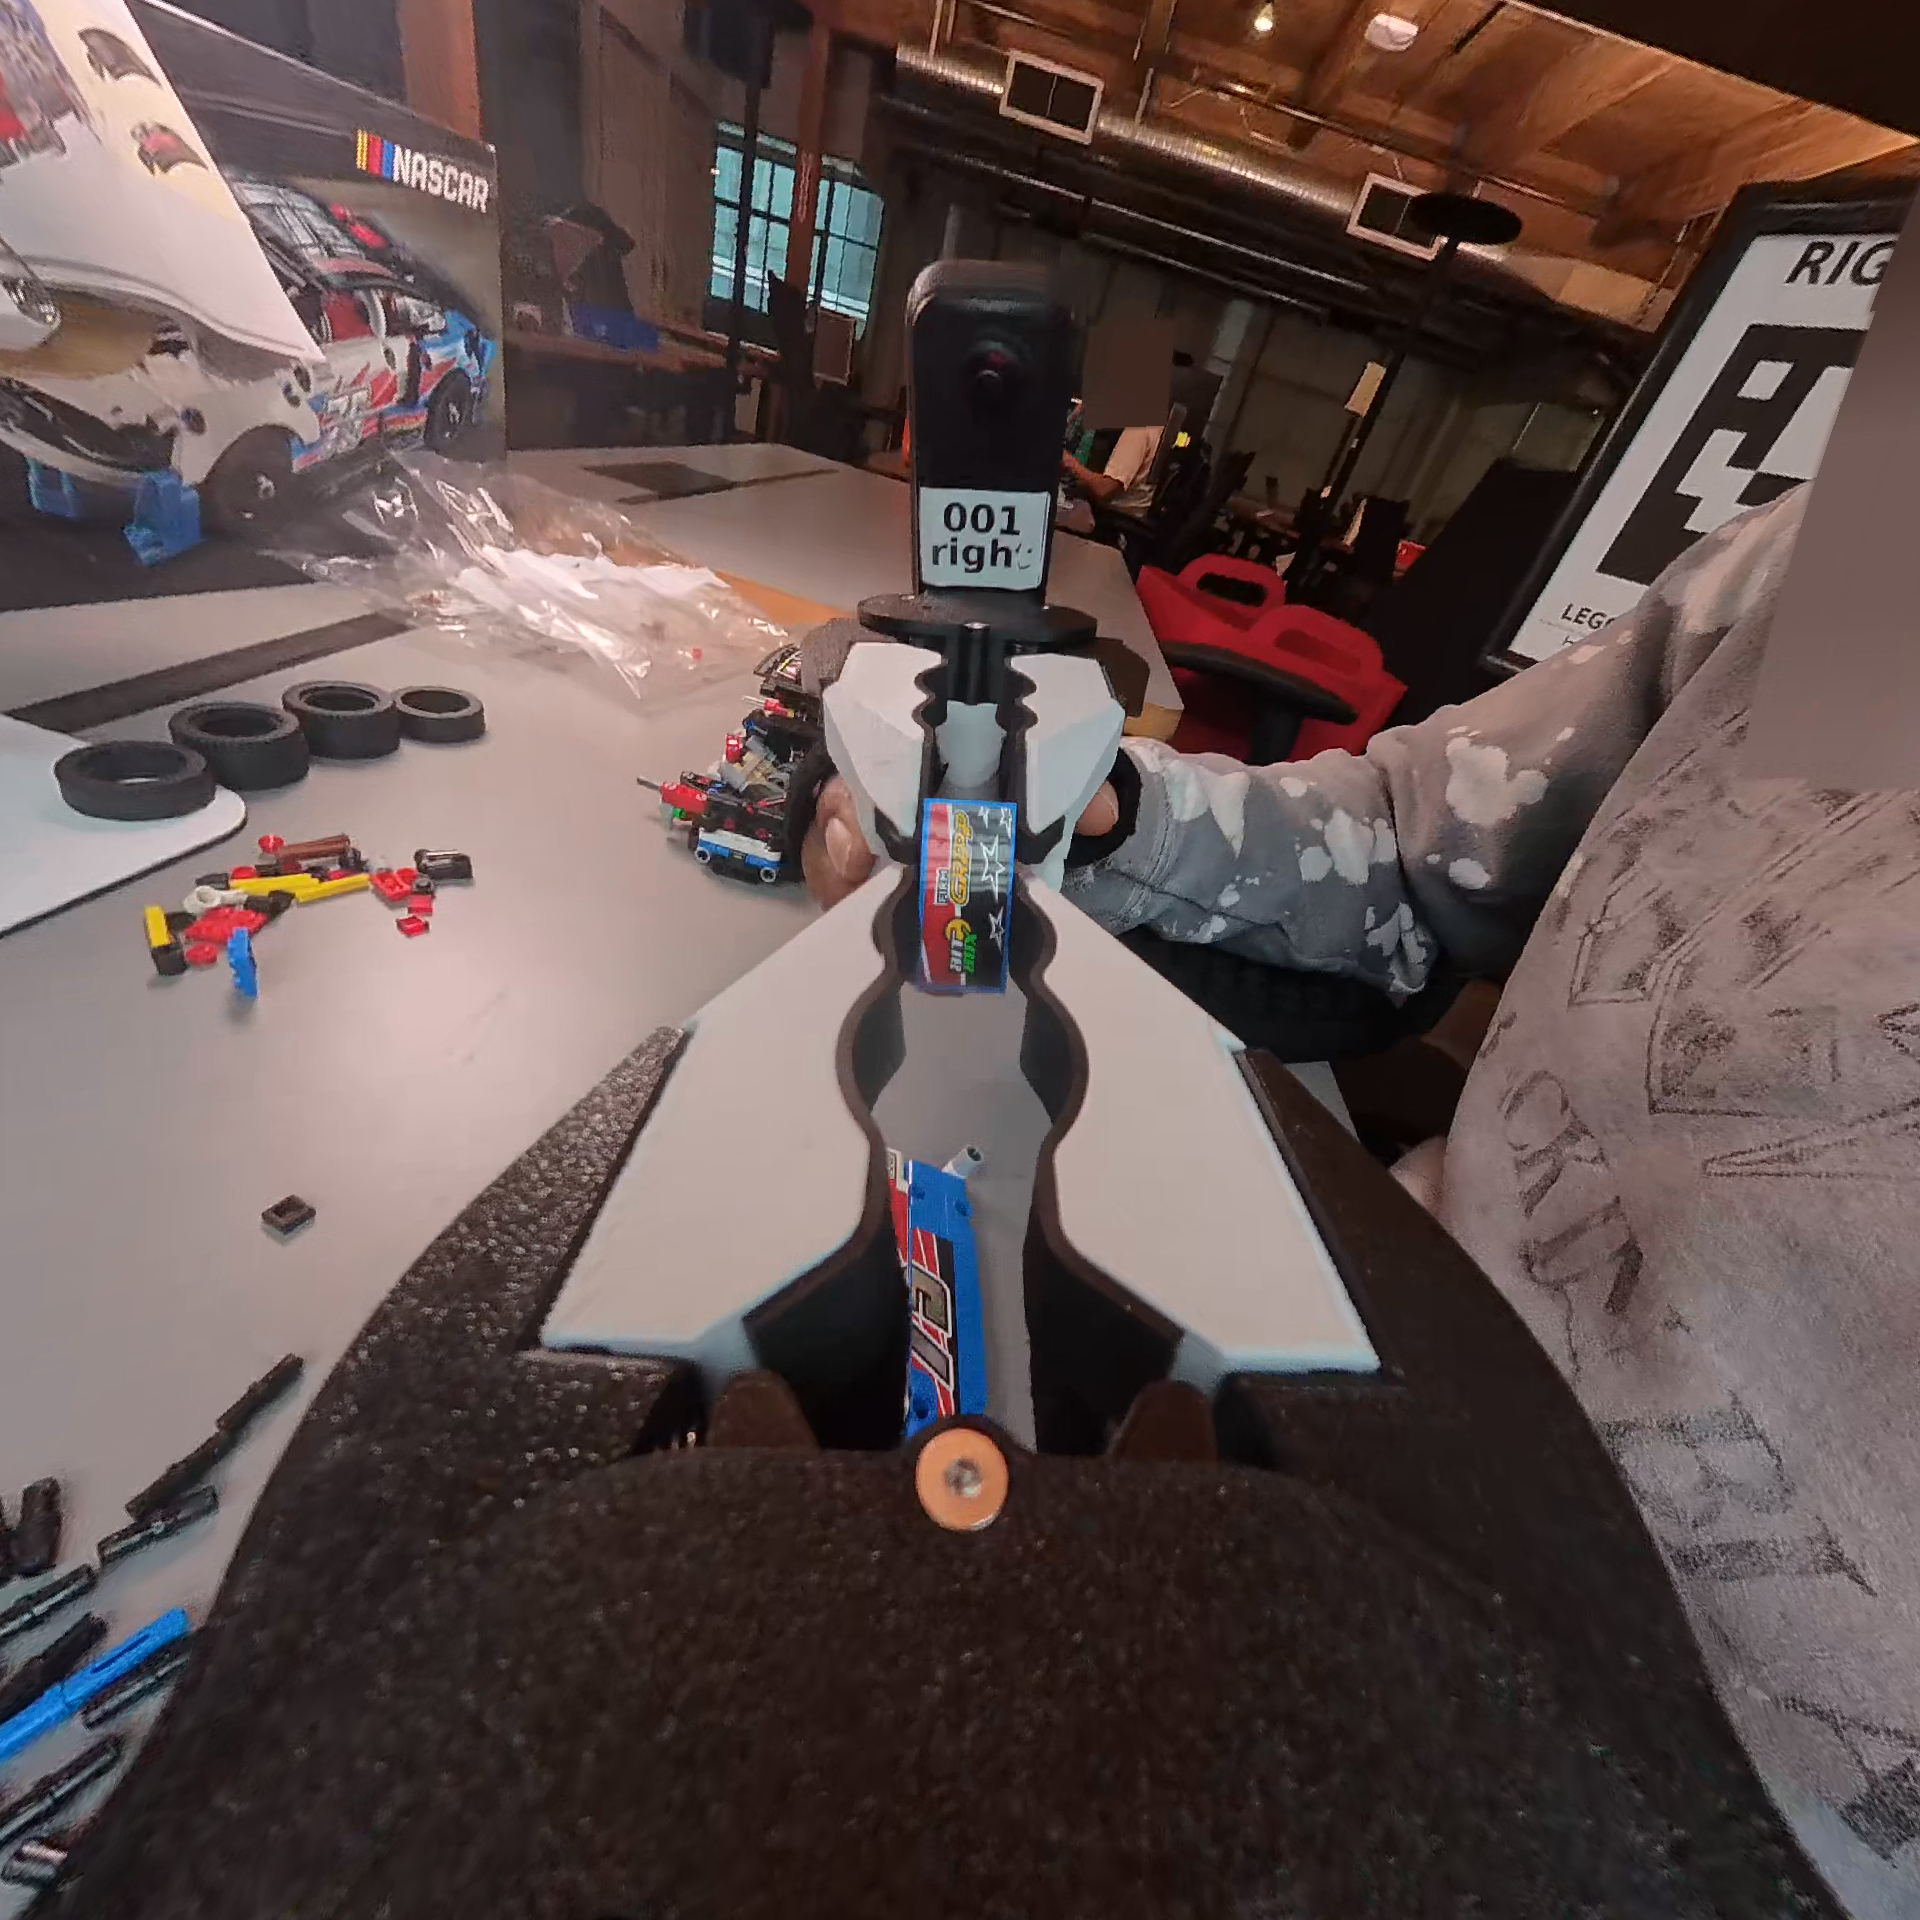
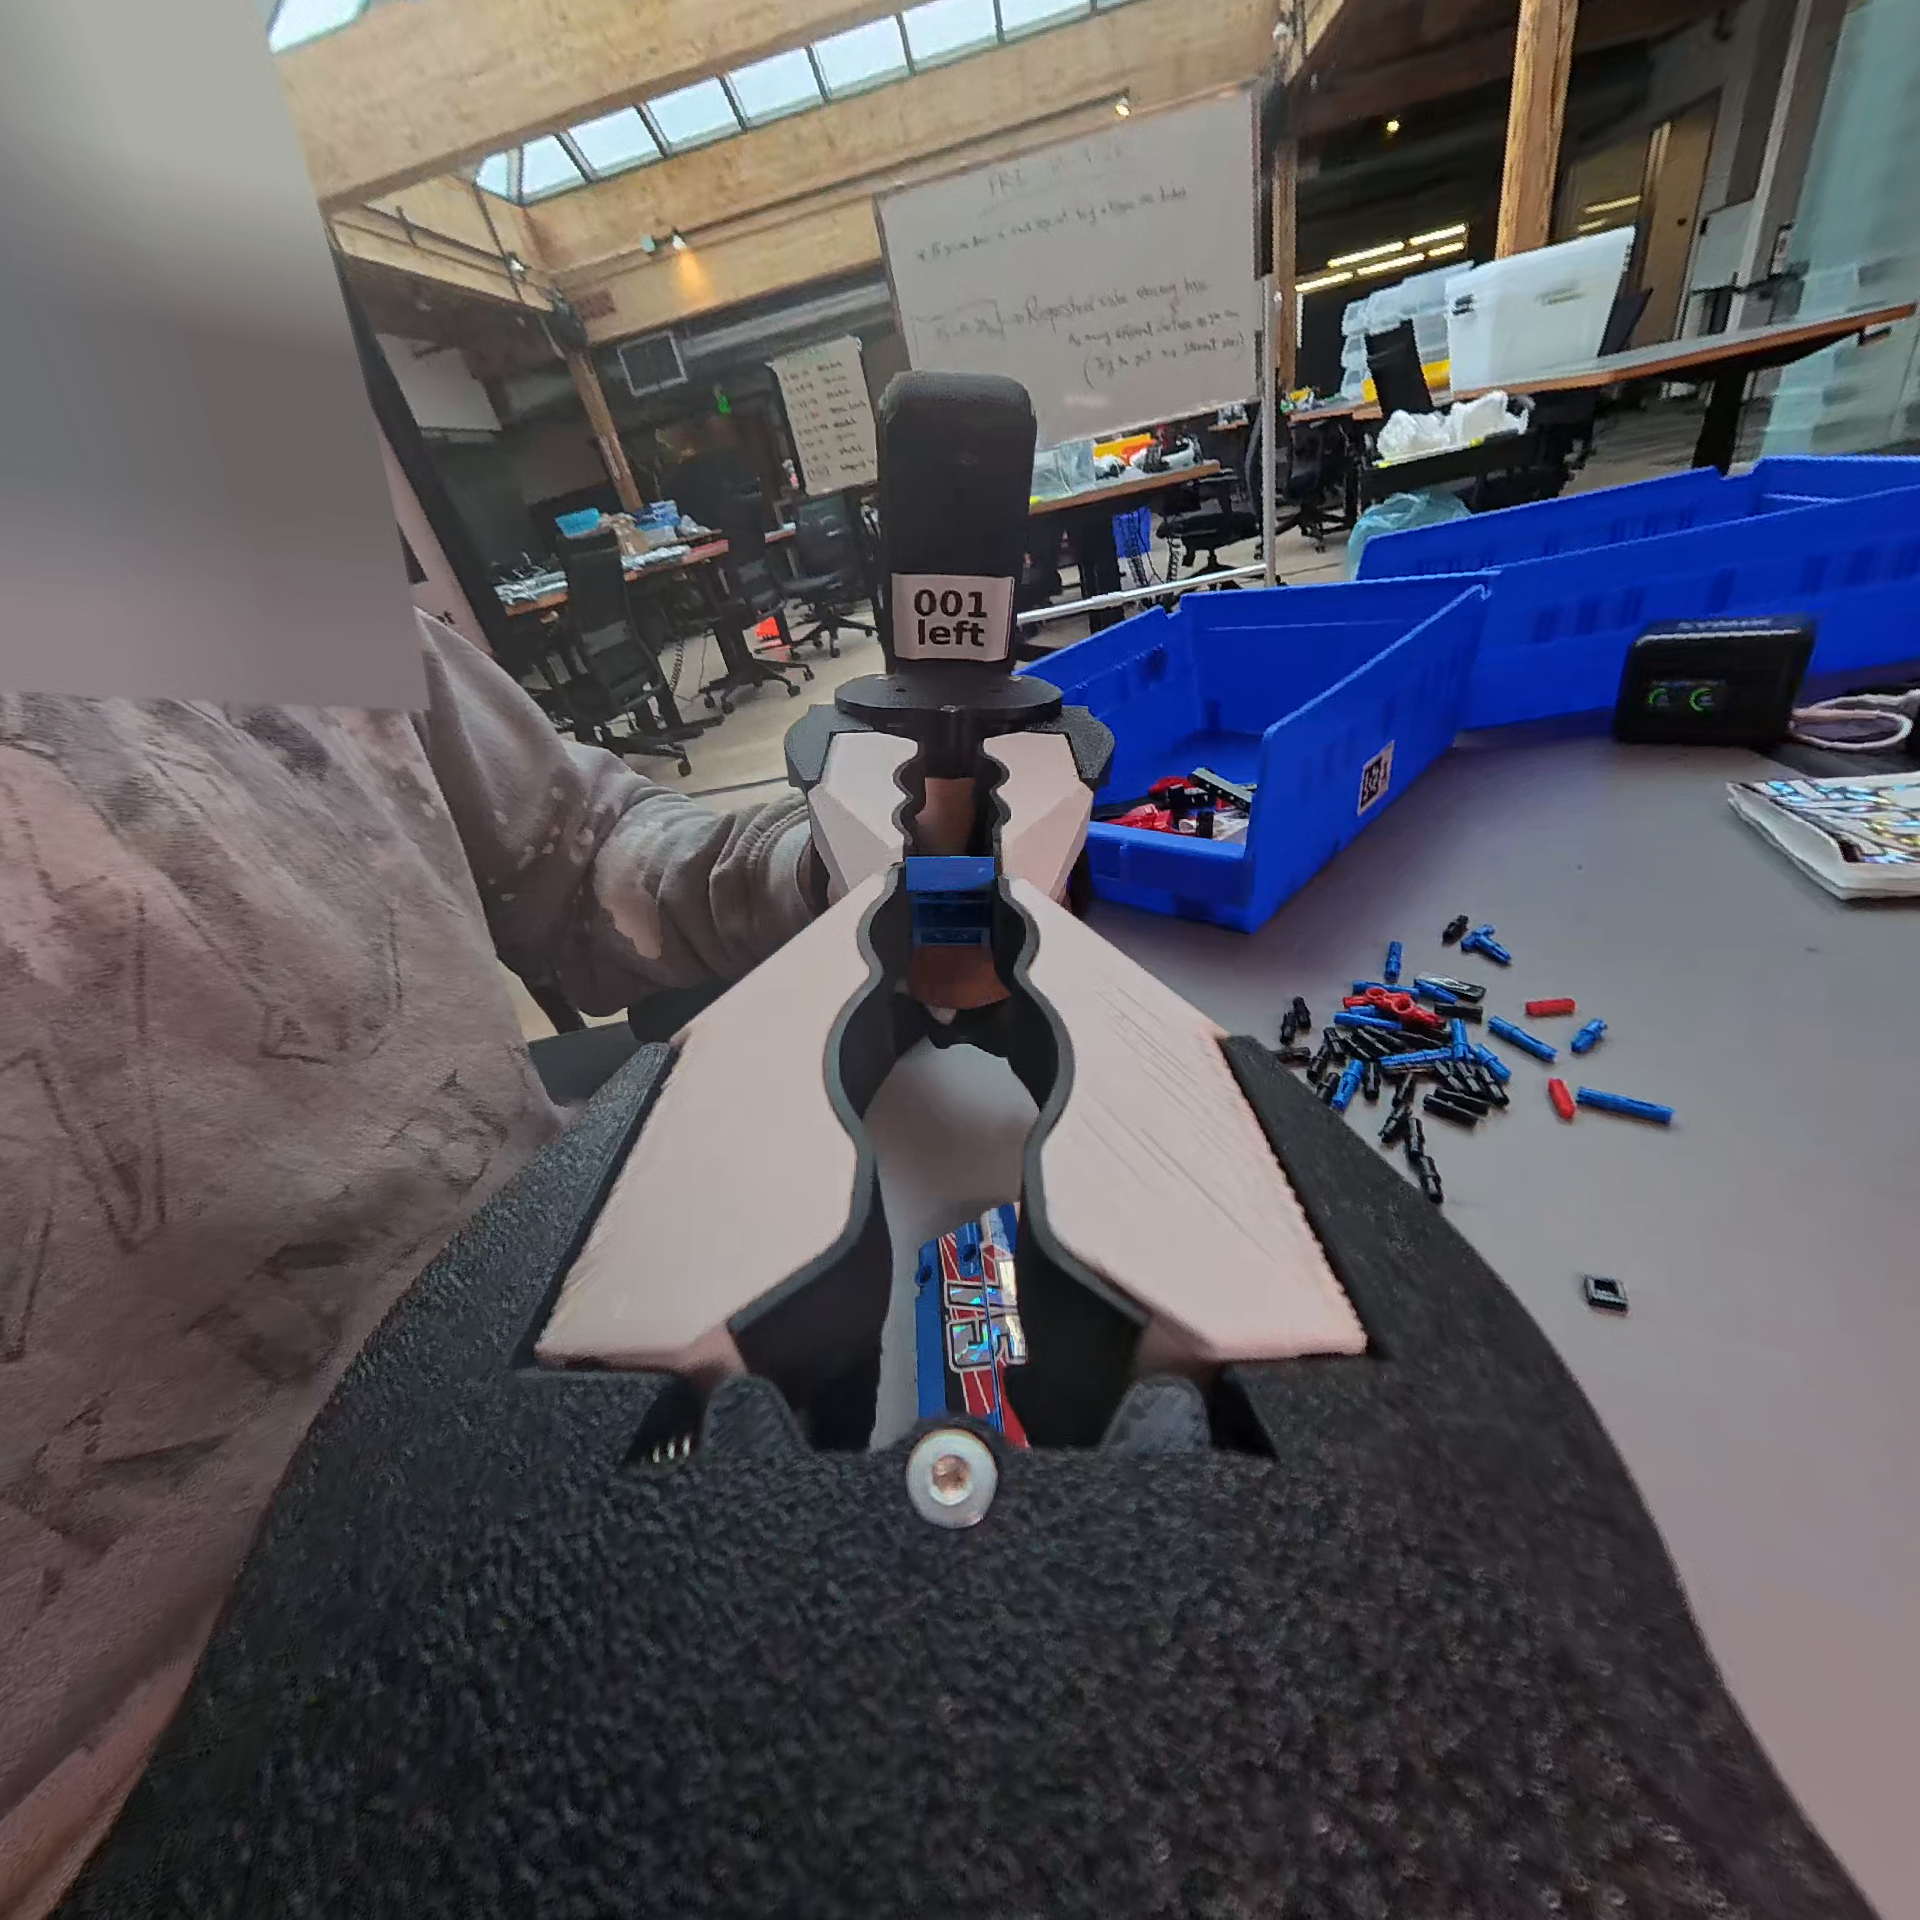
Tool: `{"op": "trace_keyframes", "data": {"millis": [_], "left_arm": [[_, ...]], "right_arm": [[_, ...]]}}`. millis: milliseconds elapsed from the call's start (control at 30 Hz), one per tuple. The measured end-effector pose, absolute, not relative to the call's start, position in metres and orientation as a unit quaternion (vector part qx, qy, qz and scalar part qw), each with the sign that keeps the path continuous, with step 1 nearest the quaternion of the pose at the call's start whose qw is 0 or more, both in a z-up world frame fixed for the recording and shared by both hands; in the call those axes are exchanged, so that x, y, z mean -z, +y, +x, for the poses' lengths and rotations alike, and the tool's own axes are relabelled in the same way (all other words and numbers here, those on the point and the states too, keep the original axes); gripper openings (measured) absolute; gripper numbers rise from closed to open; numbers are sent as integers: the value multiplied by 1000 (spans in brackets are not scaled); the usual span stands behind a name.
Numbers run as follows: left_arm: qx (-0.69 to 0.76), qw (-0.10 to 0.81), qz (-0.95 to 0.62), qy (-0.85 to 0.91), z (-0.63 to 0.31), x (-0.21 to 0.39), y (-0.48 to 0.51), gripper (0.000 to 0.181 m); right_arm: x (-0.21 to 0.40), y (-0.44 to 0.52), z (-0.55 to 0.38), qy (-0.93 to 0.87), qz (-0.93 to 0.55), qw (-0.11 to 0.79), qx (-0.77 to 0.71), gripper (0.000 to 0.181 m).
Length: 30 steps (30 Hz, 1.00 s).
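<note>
Blue stickered panel (image 1: pixel 961 899) is pinched end to end between the two facing grippers, held above the grey counter (image 1: pixel 436 1091). Left gripper (image 1: pixel 961 935) and right gripper (image 2: pixel 951 904) are each closed on it at the fingertips. Loose bricks (image 1: pixel 281 899), four black tyres (image 1: pixel 270 732) and a blue bin (image 2: pixel 1278 769) lie on the counter nearby.

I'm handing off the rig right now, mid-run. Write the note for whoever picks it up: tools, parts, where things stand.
Left tool: shut on the blue stickered piece, held above the table.
Right tool: meets it tip to tip, shut on the same piece.
Parts: part-built model behind the right tool; four black tyres, loose bricks, pile of pins and blue bin on the table.
Status: the piece is in both tools, not on the model.
</note>
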<state>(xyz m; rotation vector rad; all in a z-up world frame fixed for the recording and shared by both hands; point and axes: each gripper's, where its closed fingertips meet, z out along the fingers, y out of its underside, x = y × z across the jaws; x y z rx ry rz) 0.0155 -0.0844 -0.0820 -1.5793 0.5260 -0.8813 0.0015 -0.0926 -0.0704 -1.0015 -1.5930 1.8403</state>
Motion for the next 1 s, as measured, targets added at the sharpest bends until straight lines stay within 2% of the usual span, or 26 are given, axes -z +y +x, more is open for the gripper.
{"op": "trace_keyframes", "data": {"millis": [100,200,300,400,533,600,733,867,933,1000], "left_arm": [[385,600,-665,222,17,75,-87,12],[422,667,-594,153,-32,31,-94,10],[376,668,-619,173,-35,40,-95,14],[347,628,-678,160,-28,69,-75,14],[324,598,-722,131,-35,93,-62,14],[325,591,-728,122,-36,97,-60,15],[331,581,-734,119,-34,103,-60,15],[330,574,-740,119,-34,107,-60,15],[328,573,-741,120,-34,108,-60,15],[329,573,-741,119,-34,108,-59,15]], "right_arm": [[68,-94,7,-588,-349,246,-687,17],[66,-58,18,-566,-373,269,-684,14],[77,-60,10,-589,-385,293,-647,16],[116,-32,-14,-634,-446,358,-521,16],[177,64,-26,-626,-597,428,-261,16],[197,98,-25,-611,-649,416,-177,16],[213,128,-32,-589,-693,397,-120,19],[210,142,-32,-571,-703,410,-104,43],[200,138,-33,-570,-692,426,-122,44],[188,128,-40,-575,-668,444,-160,36]]}}
